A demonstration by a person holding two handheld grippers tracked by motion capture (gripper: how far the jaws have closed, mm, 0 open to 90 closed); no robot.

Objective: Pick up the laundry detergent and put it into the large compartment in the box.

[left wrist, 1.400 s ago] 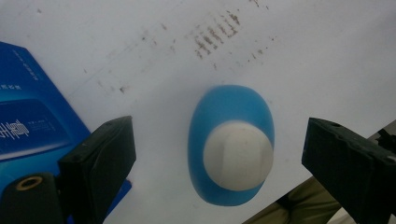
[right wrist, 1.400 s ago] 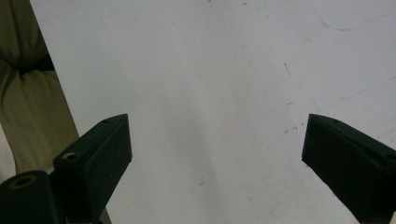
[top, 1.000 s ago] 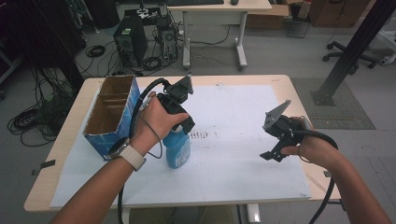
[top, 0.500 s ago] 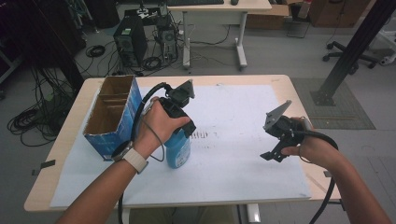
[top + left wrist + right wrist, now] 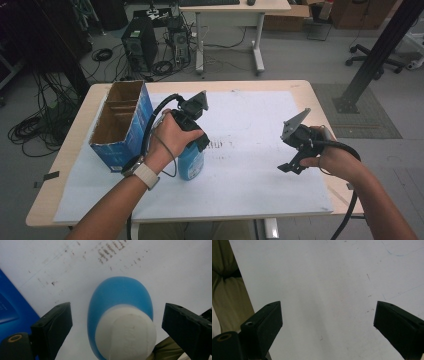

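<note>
Left hand-held gripper (image 5: pixel 113 327) hovering released over blue bottle (image 5: pixel 120 315) near surface's left edge — grasp pending; right hand-held gripper (image 5: pixel 327 322) idling, released.

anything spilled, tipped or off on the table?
Nothing spilled or tipped. The blue bottle stands upright, white cap on, between the open left tongs. The cardboard box stands open-topped. Only oddity: dark smudges on the white sheet.

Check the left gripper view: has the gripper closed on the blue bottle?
No, the left gripper is open, with bare paper between each jaw and the bottle.
</note>
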